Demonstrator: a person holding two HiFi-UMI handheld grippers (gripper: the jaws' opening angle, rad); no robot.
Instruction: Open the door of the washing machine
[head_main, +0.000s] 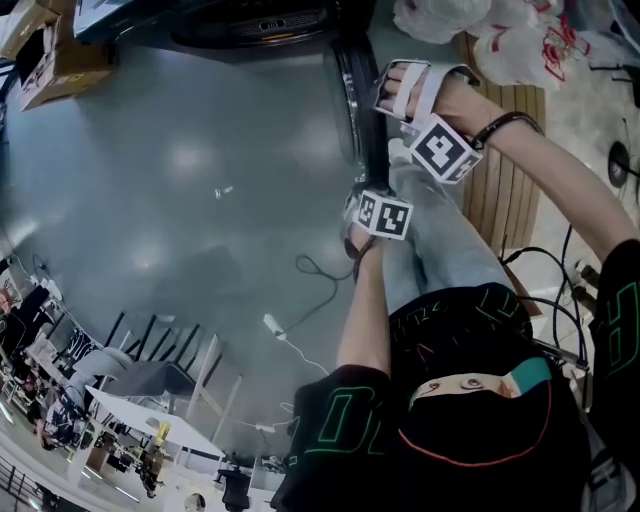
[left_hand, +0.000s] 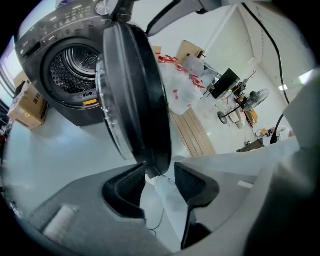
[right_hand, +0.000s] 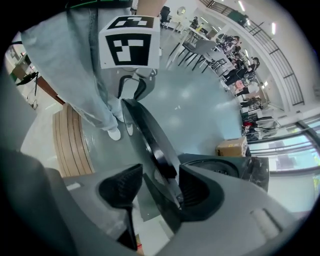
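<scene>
The dark washing machine (head_main: 250, 20) stands at the top of the head view, and its round door (head_main: 358, 90) is swung out, seen edge-on. In the left gripper view the drum (left_hand: 75, 75) is exposed and the door (left_hand: 137, 90) hangs wide. My left gripper (left_hand: 157, 172) is open, with the door's lower rim between its pads but not pressed. My right gripper (right_hand: 160, 175) is open too, straddling the door's edge (right_hand: 150, 145), which lies close to the right-hand pad (right_hand: 192, 187). In the head view both grippers, left (head_main: 365, 205) and right (head_main: 400, 95), sit at the door's edge.
A wooden pallet (head_main: 500, 170) with white plastic bags (head_main: 480, 30) lies right of the machine. A cardboard box (head_main: 60, 60) stands at its left. A cable and power strip (head_main: 275, 325) lie on the floor. Tables and chairs (head_main: 140, 400) stand farther off. My legs (right_hand: 90, 75) are beside the door.
</scene>
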